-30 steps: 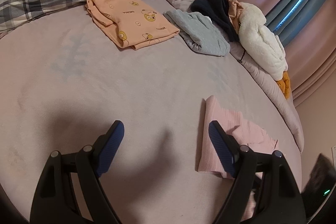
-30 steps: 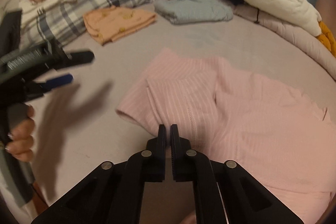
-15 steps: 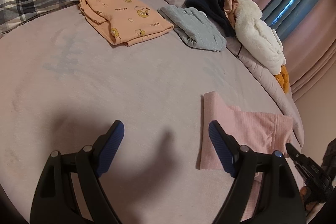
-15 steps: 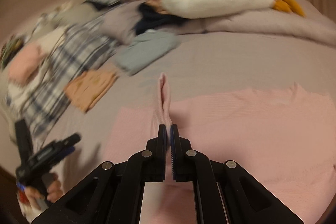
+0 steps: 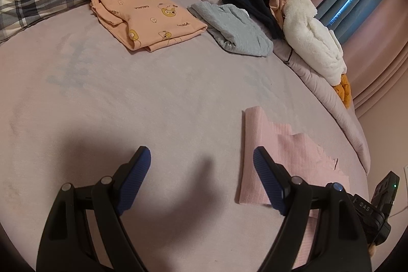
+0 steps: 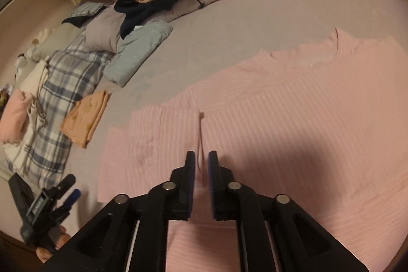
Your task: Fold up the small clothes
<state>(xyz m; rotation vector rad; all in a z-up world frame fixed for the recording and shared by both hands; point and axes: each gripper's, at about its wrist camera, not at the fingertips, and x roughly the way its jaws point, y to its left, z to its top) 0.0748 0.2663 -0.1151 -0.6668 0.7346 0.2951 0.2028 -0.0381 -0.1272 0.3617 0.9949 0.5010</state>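
The right tongs were opening, letting go the sleeve they had just carried across the pink top; that fold looked finished. The left tongs stood open, empty.

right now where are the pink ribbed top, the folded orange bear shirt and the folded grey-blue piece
pink ribbed top (image 6: 293, 119): right wrist view, middle of its flat body
orange bear shirt (image 5: 150, 14): left wrist view, centre of its printed upper face
grey-blue piece (image 5: 237, 28): left wrist view, middle of its top layer
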